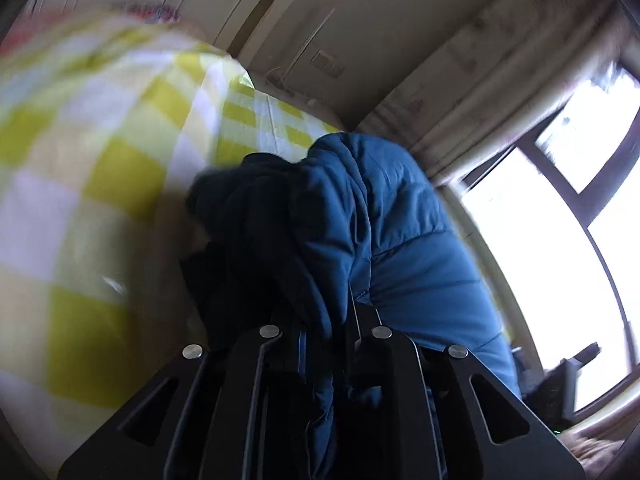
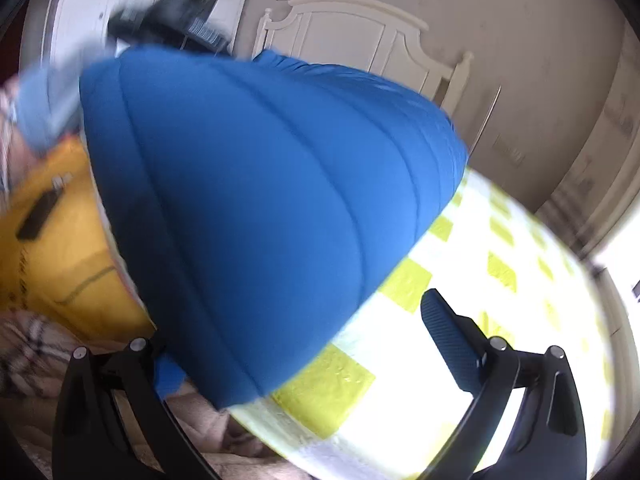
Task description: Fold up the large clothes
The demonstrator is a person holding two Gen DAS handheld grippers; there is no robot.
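1. While the left gripper (image 1: pixel 328 320) is clamped on a bunched fold of the blue puffer jacket (image 1: pixel 384 240), the garment hangs up off the checked bedspread (image 1: pixel 80 184), its dark lining turned to the left.
2. The right gripper (image 2: pixel 304 364) stands wide and holds nothing; its right finger (image 2: pixel 452 344) is clear over the checked bedspread (image 2: pixel 460 312), while the left one is hidden behind the blue puffer jacket (image 2: pixel 260 200).
3. The jacket fills the near left of the right wrist view, with a yellow item (image 2: pixel 52 248) beyond it to the left and a white headboard (image 2: pixel 360 32) far off.
4. Both views are blurred, so seam detail cannot be confirmed.
5. Judgement: a fold is in hand. It would go best if the free gripper took the opposite edge, level with the held one, so that the padding lays flat without twisting.
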